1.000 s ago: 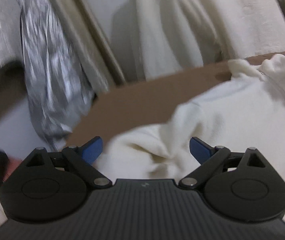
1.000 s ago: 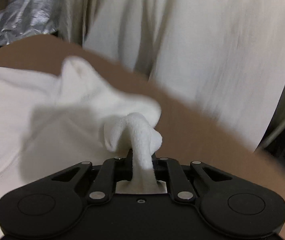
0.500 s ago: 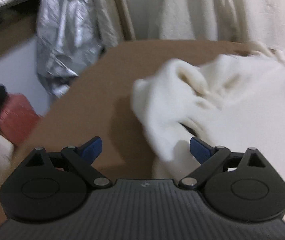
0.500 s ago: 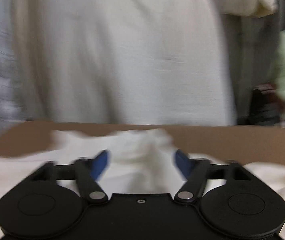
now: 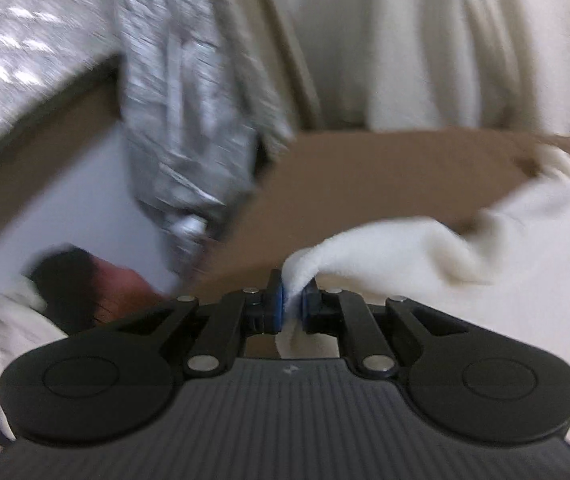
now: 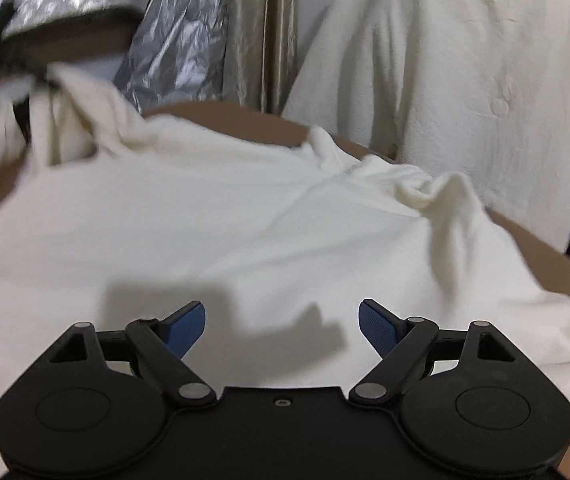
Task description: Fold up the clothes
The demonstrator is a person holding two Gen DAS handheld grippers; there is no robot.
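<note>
A cream-white garment lies spread over the brown table. In the left wrist view my left gripper is shut on a corner of that garment, which it holds lifted off the table near the left edge. The raised corner also shows at the upper left of the right wrist view. My right gripper hovers over the garment's middle. Its jaws stand wide and are closing slightly, with nothing pinched between the blue pads. A small wrinkled bump sits at the garment's far right.
A crinkled silver foil sheet hangs past the table's left corner. Cream fabric and a beige curtain hang behind the table. A blurred red and black object sits low beside the table's left edge.
My left gripper has shut on the garment's corner and risen with it. My right gripper has let go of the bunched cloth, opened wide and swung across over the garment.
</note>
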